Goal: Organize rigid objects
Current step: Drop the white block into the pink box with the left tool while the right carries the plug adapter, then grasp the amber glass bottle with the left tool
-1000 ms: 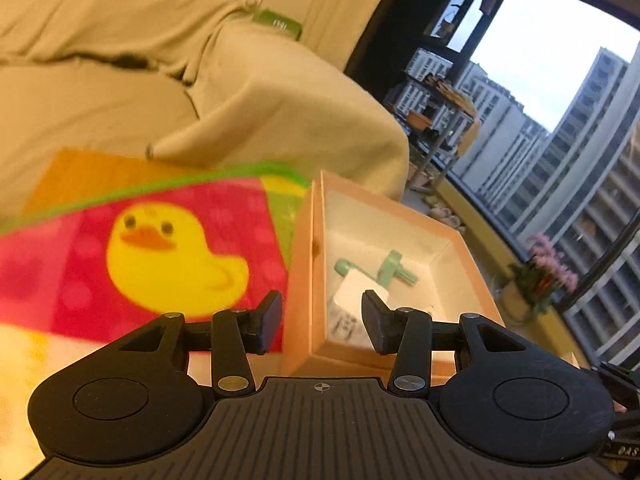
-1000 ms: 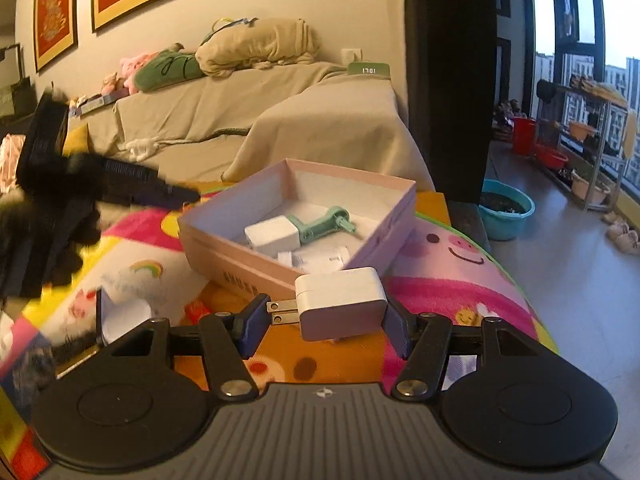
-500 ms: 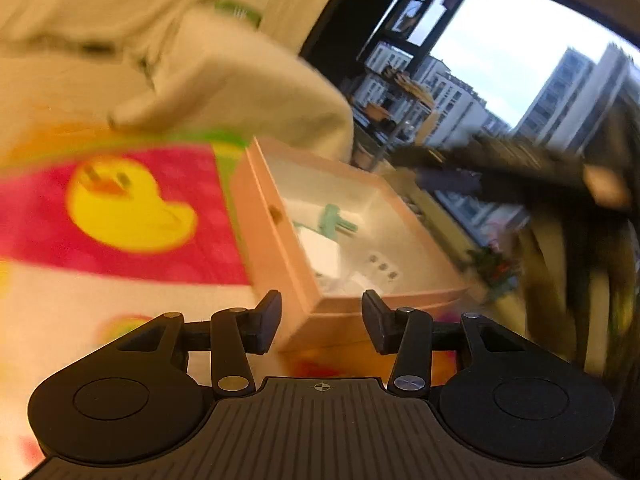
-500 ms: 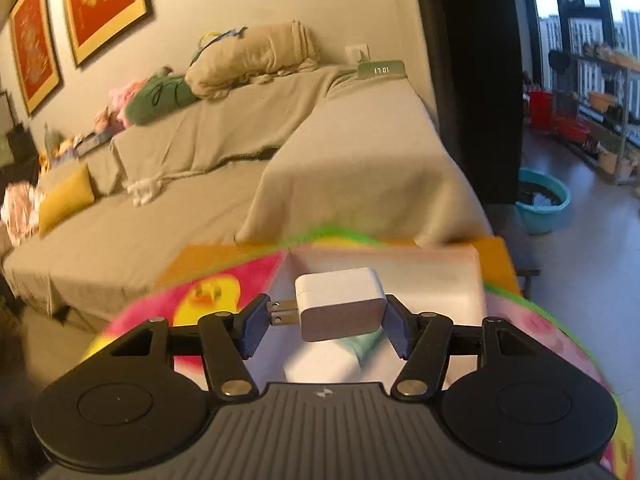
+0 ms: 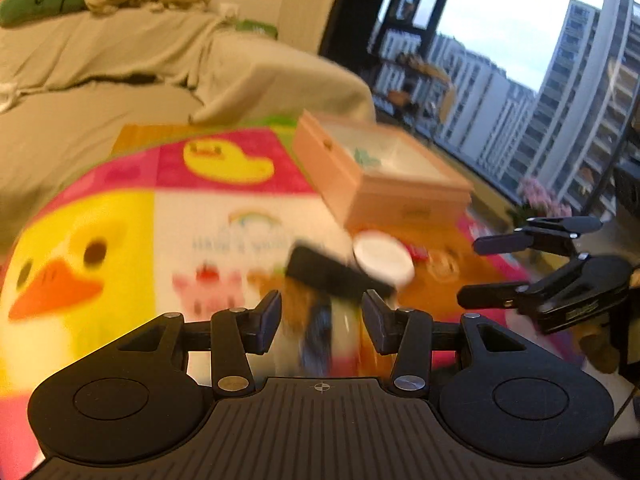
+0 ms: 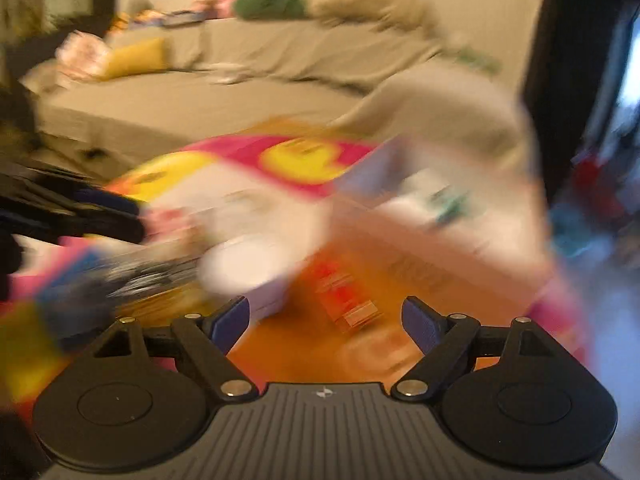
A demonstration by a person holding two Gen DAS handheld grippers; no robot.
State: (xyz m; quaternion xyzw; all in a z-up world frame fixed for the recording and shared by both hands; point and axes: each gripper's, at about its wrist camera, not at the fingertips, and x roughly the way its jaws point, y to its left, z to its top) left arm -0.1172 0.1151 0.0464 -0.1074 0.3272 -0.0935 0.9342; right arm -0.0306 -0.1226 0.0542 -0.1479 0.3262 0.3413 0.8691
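Left wrist view: left gripper (image 5: 320,316), jaws apart, faces a black block (image 5: 336,274); right gripper (image 6: 326,322) gapes empty. Probably rigid, light; grip its long sides.

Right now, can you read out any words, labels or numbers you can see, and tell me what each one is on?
None can be quoted as it reads.
Blue lettering under the rainbow on the play mat: blurred, unreadable.
Dark print on the front wall of the pink box: too small and blurred.
Gold label on the right hand-held gripper, seen from the left wrist: too small.
Red patch on the mat in the right wrist view: motion-blurred.
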